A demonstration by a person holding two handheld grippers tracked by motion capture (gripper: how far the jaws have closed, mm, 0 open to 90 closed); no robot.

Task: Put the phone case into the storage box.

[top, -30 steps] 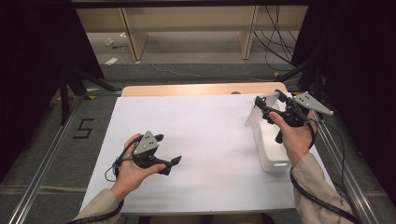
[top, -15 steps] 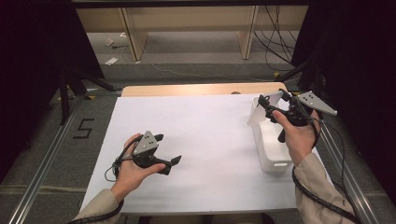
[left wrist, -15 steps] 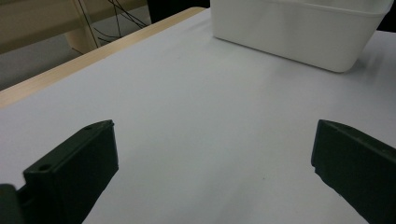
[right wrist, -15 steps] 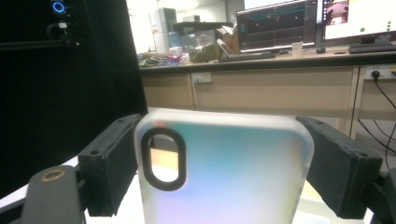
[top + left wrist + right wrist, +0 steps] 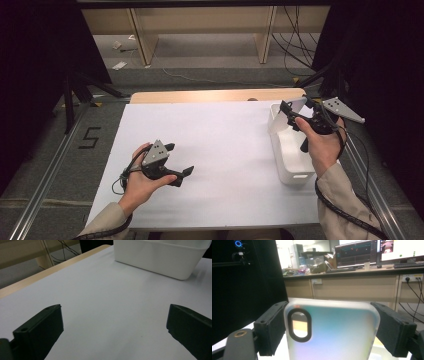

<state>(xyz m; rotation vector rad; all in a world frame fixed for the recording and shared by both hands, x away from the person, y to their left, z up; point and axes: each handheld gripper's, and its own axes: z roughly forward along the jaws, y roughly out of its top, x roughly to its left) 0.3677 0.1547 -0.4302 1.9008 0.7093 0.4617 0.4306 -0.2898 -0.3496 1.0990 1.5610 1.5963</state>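
My right gripper (image 5: 295,106) is shut on a translucent phone case (image 5: 332,332), whose edges sit between the two black jaws and whose oval camera cutout faces the lens. In the high view the phone case (image 5: 295,103) is held up over the far end of a white bin (image 5: 289,165) at the table's right side. My left gripper (image 5: 179,160) rests low over the white table cover (image 5: 220,145) at the front left, open, with nothing between its jaws. The left gripper view looks across the cover (image 5: 110,307) toward the white bin (image 5: 160,260).
The wooden table edge (image 5: 215,95) runs along the far side. Cables (image 5: 295,45) and wooden furniture legs (image 5: 142,40) stand on the floor beyond. A metal rail (image 5: 45,185) runs along the left. Desks with monitors (image 5: 362,252) show behind the case.
My right gripper has carried the phone case a little to the right and farther back, over the bin's far end. The left hand has stayed put.
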